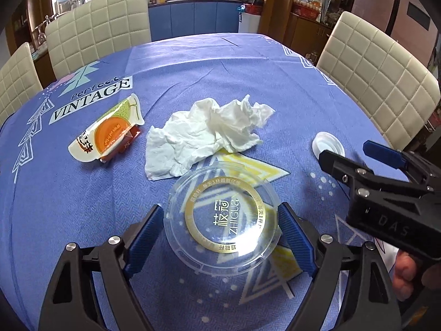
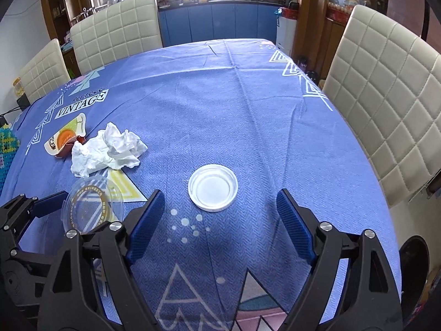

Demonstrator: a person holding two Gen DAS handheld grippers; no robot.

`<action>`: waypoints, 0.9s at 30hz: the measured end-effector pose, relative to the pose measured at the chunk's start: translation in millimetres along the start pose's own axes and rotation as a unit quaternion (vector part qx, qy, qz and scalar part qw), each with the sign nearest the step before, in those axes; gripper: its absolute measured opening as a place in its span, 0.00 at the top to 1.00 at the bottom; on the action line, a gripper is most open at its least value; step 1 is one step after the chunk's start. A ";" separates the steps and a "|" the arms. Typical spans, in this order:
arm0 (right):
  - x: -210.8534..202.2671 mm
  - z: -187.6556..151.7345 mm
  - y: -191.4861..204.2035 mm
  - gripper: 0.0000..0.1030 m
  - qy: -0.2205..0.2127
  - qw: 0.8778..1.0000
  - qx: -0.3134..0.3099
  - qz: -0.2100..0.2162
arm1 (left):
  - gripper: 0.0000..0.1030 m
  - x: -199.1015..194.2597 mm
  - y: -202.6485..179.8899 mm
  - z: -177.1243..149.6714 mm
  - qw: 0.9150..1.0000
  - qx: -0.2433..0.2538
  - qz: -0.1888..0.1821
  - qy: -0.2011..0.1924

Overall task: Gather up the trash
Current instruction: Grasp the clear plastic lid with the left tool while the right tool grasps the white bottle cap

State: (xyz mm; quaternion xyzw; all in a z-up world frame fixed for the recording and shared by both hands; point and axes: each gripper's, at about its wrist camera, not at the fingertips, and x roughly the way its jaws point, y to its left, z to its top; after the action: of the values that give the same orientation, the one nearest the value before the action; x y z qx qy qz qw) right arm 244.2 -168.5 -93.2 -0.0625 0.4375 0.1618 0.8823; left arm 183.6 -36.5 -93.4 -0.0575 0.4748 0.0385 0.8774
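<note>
Both cams sit on the grippers, tilted steeply down & fwd over the blue-clothed counter [image 1: 220, 63], close to it. Left wrist cam looks over the clear lid [image 1: 222, 220], right gripper [image 1: 341, 157] at its right edge. Right wrist cam faces the white cap [image 2: 212, 187]. Shared: lid, cap, tissue [image 1: 204, 135], wrapper [image 1: 107, 132], chairs [image 1: 99, 27].

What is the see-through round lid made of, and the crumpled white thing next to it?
The see-through lid looks like thin clear plastic, glossy: the tablecloth's pattern shows straight through it, and light glints off its gold-ringed top. The crumpled white thing looks like soft tissue paper or a napkin, matte, with many fine creases and floppy folds; which of the two I can't tell.
</note>
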 end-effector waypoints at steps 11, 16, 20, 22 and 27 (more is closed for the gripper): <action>19.8 5.4 7.0 0.40 0.010 1.000 -0.020 0.005 | 0.21 -0.3 13.2 7.3 1.000 -0.016 0.009 -0.014; 16.9 3.7 7.1 0.59 0.006 1.000 -0.029 0.007 | 0.22 -3.9 14.0 7.3 1.000 -0.017 0.012 -0.018; 14.1 1.8 3.2 0.60 0.008 1.000 -0.024 0.005 | 0.22 -7.4 13.3 5.4 1.000 -0.017 0.016 -0.021; 11.7 -0.3 1.9 0.60 0.007 1.000 -0.025 0.003 | 0.22 -8.7 13.1 4.4 1.000 -0.017 0.016 -0.020; 4.3 -4.7 2.2 0.60 0.010 1.000 -0.026 0.005 | 0.22 -11.9 10.1 3.9 1.000 -0.015 0.015 -0.022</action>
State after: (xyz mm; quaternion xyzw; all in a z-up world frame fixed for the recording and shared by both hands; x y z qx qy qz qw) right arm 242.3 -166.7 -99.5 -0.0846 0.4423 0.1765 0.8752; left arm 179.1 -26.1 -82.0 -0.0626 0.4559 0.0594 0.8859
